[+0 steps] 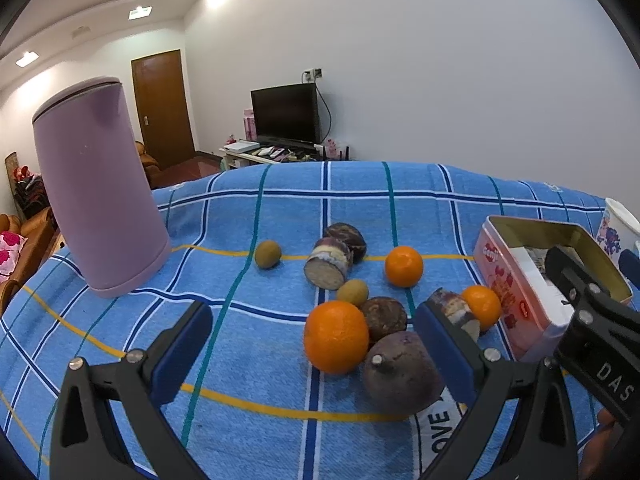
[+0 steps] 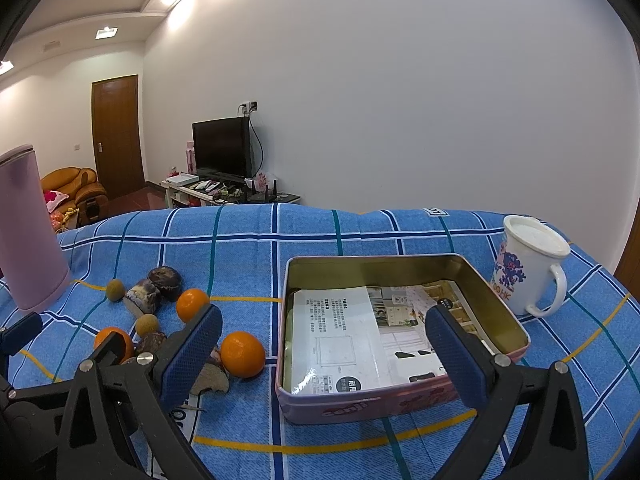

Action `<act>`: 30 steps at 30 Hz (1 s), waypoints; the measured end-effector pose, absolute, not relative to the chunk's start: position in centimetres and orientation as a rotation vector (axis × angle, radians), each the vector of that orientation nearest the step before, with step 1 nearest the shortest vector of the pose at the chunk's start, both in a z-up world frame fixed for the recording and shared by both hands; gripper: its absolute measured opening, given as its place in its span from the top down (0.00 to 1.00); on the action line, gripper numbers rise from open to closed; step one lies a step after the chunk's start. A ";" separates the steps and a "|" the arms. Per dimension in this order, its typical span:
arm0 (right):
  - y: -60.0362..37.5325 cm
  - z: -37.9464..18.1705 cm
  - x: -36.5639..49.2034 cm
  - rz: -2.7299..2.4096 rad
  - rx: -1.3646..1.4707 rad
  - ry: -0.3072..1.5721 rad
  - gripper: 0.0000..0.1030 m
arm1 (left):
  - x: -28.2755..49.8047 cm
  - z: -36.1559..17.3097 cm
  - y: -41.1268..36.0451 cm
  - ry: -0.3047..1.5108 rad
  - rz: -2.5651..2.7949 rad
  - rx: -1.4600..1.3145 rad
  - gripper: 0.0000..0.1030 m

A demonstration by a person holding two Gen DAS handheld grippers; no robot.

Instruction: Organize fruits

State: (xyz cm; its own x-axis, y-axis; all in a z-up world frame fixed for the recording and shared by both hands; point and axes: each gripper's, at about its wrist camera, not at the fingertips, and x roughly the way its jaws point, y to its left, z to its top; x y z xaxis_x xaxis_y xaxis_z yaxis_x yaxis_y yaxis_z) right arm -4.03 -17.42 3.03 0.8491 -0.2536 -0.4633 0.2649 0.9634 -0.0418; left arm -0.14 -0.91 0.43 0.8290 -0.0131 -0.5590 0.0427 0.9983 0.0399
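Observation:
Fruits lie loose on the blue checked cloth (image 1: 280,208): a large orange (image 1: 335,337), two smaller oranges (image 1: 404,266) (image 1: 482,307), two small brown longans (image 1: 267,254) (image 1: 352,292) and several dark purple-brown fruits (image 1: 400,372), some cut open (image 1: 329,267). My left gripper (image 1: 312,344) is open and empty, just in front of the large orange. A pink tin box (image 2: 400,396) holds a printed leaflet (image 2: 340,336). My right gripper (image 2: 324,344) is open and empty, over the tin's near edge. An orange (image 2: 242,354) lies left of the tin.
A tall lilac canister (image 1: 100,196) stands at the far left of the cloth. A white printed mug (image 2: 528,268) stands right of the tin. Behind the table are a TV (image 1: 286,114), a wooden door and sofas.

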 end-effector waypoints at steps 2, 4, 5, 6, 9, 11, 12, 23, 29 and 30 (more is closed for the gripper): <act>-17.4 3.0 -4.0 -0.273 0.023 0.485 0.01 | -0.1 0.4 -1.0 0.593 -0.029 0.051 0.00; -17.4 3.1 -4.0 -0.272 0.024 0.484 0.01 | -0.1 0.4 -1.0 0.592 -0.029 0.051 0.00; -17.4 3.0 -4.0 -0.271 0.024 0.484 0.01 | 0.0 0.3 -1.0 0.593 -0.028 0.051 0.00; -17.4 2.9 -4.0 -0.269 0.024 0.484 0.01 | 0.0 0.3 -1.0 0.593 -0.029 0.051 0.00; -17.4 2.8 -4.0 -0.267 0.022 0.483 0.01 | 0.0 0.3 -0.9 0.593 -0.031 0.052 0.00; -17.4 2.9 -4.0 -0.268 0.023 0.483 0.01 | 0.0 0.3 -0.9 0.592 -0.030 0.052 0.00; -17.4 2.8 -4.0 -0.268 0.024 0.483 0.01 | -0.1 0.3 -1.0 0.591 -0.031 0.053 0.00; -17.4 2.8 -4.0 -0.267 0.027 0.487 0.01 | -0.2 0.2 -1.2 0.590 -0.033 0.057 0.00; -17.4 2.8 -4.0 -0.267 0.028 0.487 0.01 | -0.2 0.2 -1.2 0.589 -0.033 0.055 0.00; -17.3 2.8 -4.0 -0.267 0.028 0.486 0.01 | -0.2 0.2 -1.2 0.589 -0.034 0.055 0.00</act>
State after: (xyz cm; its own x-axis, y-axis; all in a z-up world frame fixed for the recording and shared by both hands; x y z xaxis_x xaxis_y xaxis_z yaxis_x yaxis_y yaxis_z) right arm -3.98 -17.33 2.79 0.8500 -0.2466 -0.4654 0.2598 0.9650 -0.0369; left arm -0.24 -1.24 0.23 0.8309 -0.0158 -0.5562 0.0474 0.9980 0.0425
